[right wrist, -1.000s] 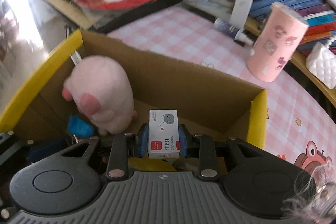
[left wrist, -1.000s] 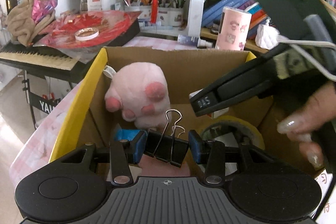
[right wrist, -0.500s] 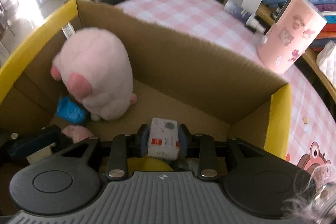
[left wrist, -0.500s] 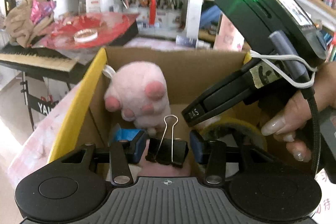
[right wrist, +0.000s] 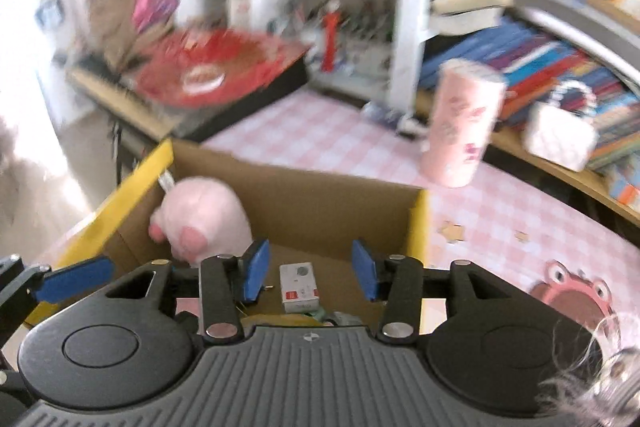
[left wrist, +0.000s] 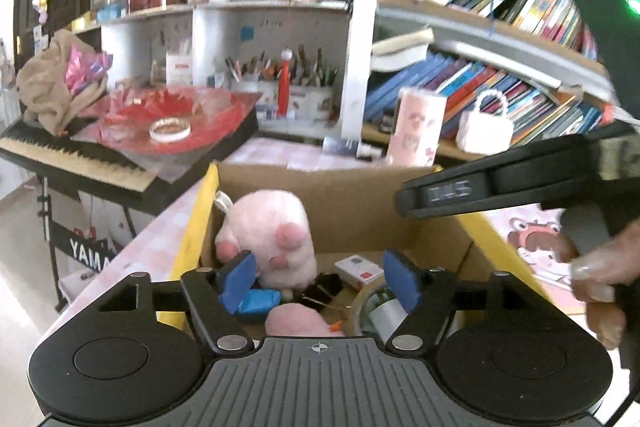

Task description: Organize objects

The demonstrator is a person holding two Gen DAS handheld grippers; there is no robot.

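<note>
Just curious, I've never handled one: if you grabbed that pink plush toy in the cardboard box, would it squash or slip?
The pink plush toy looks soft and fuzzy, so it would probably squash rather than slip. It is likely light for its bulk. It leans at the cardboard box wall, so a push may topple it.

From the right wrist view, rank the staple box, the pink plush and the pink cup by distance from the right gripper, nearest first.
1. Staple box: on the box floor, just past the opening right gripper.
2. Pink plush: left, against the cardboard wall.
3. Pink cup: upper right, on the checked tablecloth.
</note>
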